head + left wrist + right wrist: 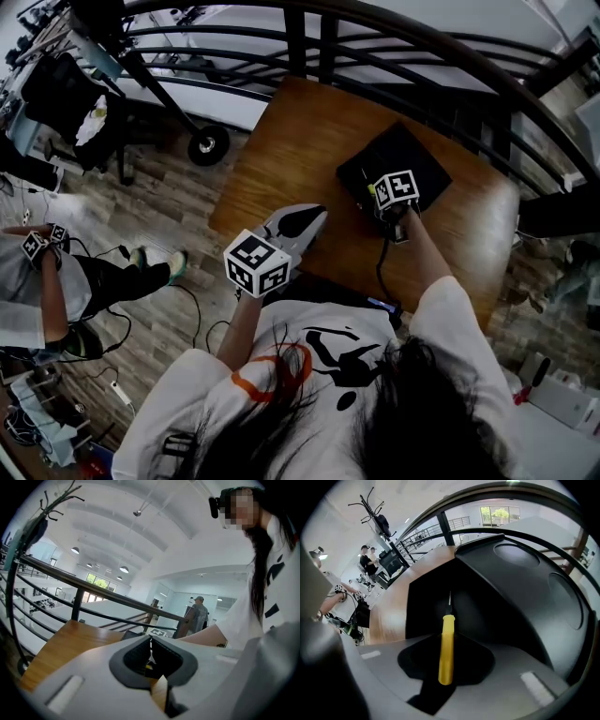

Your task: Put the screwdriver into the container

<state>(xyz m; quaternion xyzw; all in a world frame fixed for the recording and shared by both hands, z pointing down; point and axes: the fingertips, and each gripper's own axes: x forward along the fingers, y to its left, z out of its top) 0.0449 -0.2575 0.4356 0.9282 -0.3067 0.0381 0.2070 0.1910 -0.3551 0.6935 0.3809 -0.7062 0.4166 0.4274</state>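
Note:
A yellow-handled screwdriver (446,648) is clamped between the jaws of my right gripper (446,641), its thin metal tip pointing forward into the black container (525,583). In the head view the right gripper (382,192) hovers at the near left edge of the black container (417,155), which sits on the wooden table (281,159). My left gripper (314,214) rests low over the table's near edge, left of the container. Its dark pads (161,656) meet with nothing between them.
A dark curved railing (375,37) runs round the table's far side. A black cable (382,267) trails from the right gripper toward me. Another person (37,281) sits on the floor at the left, and a wheeled stand (208,145) is beyond the table's left corner.

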